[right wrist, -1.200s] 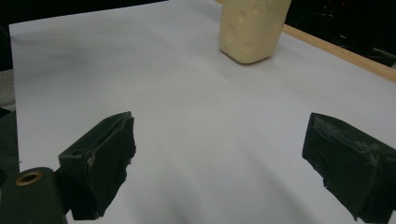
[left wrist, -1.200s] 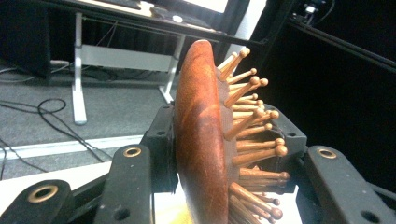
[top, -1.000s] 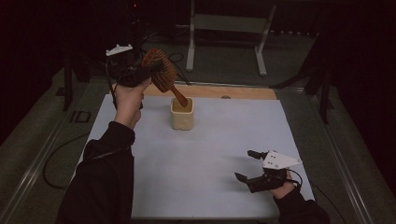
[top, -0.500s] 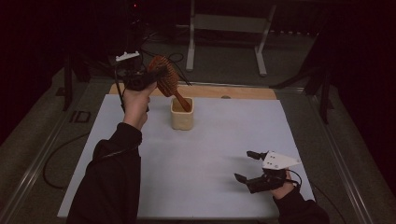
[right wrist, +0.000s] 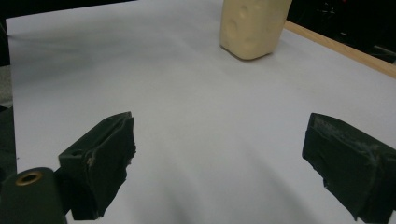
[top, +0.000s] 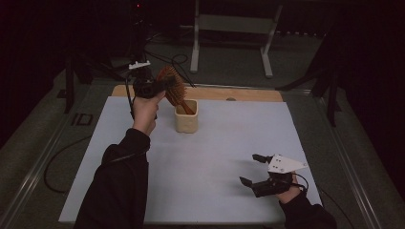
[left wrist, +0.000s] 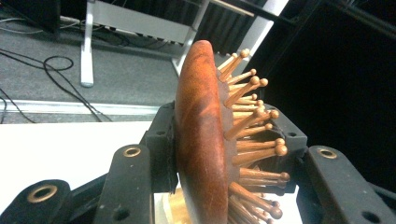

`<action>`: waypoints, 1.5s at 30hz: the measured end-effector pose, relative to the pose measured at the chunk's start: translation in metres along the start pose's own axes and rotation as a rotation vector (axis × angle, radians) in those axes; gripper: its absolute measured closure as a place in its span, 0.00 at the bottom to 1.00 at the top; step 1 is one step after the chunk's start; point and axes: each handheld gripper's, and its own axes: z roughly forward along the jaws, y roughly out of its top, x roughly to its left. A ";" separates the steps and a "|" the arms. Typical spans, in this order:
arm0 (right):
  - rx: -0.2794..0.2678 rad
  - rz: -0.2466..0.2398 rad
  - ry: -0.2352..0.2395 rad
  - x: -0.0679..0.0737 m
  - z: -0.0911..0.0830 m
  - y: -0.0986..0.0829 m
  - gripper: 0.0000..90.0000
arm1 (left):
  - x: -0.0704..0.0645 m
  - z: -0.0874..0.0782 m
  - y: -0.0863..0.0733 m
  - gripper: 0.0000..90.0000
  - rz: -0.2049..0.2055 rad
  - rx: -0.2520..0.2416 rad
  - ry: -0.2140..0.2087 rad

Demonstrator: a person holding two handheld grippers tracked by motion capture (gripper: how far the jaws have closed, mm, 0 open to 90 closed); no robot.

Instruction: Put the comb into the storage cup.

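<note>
Overhead, from the high view, the left gripper [top: 160, 86] is clenched on the head of a wooden hairbrush [top: 173, 88] at the far left of the counter [top: 229, 143], and the brush's handle slants down and to the right into the cream cup [top: 186, 117] standing just beside that hand. So the brush's long axis runs from the gripper diagonally down into the cup's mouth, and the left hand is plainly the nearer one; lowering it further looks like a matter of following that slant. The right gripper [top: 255, 171] rests near the front right corner, well apart from the cup, released with its jaws spread. Next, the left gripper view shows the hairbrush [left wrist: 205, 140] edge-on, its wooden back and its bristles pinched between the two jaws. Lastly, the right gripper view shows the right gripper [right wrist: 224, 158] spread over bare counter, with the cup [right wrist: 252, 25] far ahead.
</note>
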 end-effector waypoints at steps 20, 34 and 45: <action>0.009 -0.002 0.005 -0.001 0.003 -0.002 0.10 | 0.012 0.017 -0.020 0.58 -0.031 0.056 0.004; 0.012 0.003 0.001 -0.001 0.003 -0.002 0.10 | 0.008 0.012 -0.017 0.15 0.056 0.113 0.000; -0.002 0.001 -0.011 -0.002 0.003 -0.003 0.10 | 0.009 -0.013 -0.019 0.00 0.216 0.078 0.033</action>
